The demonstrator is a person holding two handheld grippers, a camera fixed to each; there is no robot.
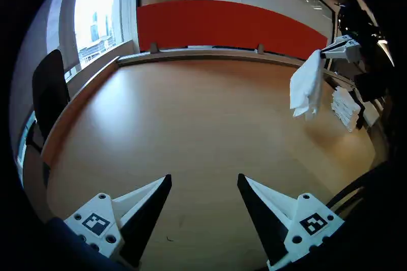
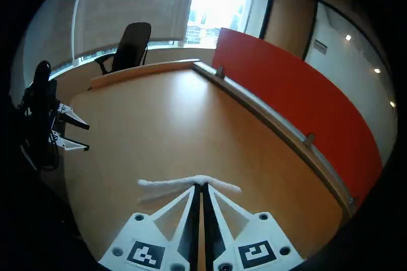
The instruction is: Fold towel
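A white towel (image 1: 307,87) hangs crumpled in the air over the right side of the wooden table (image 1: 203,118), held by its top edge. My right gripper (image 1: 324,52) is shut on that edge. In the right gripper view the towel's edge (image 2: 165,183) is a thin white strip across the closed fingertips of my right gripper (image 2: 202,186). My left gripper (image 1: 203,177) stands open low over the table's near part, nothing between its fingers. It is well to the left of the towel and apart from it. It is also at the far left in the right gripper view, left gripper (image 2: 86,138), open.
A stack of folded white cloths (image 1: 346,107) lies at the table's right edge. A red divider panel (image 1: 229,27) runs along the far edge. A black chair (image 1: 48,90) stands at the left by the window (image 1: 96,11).
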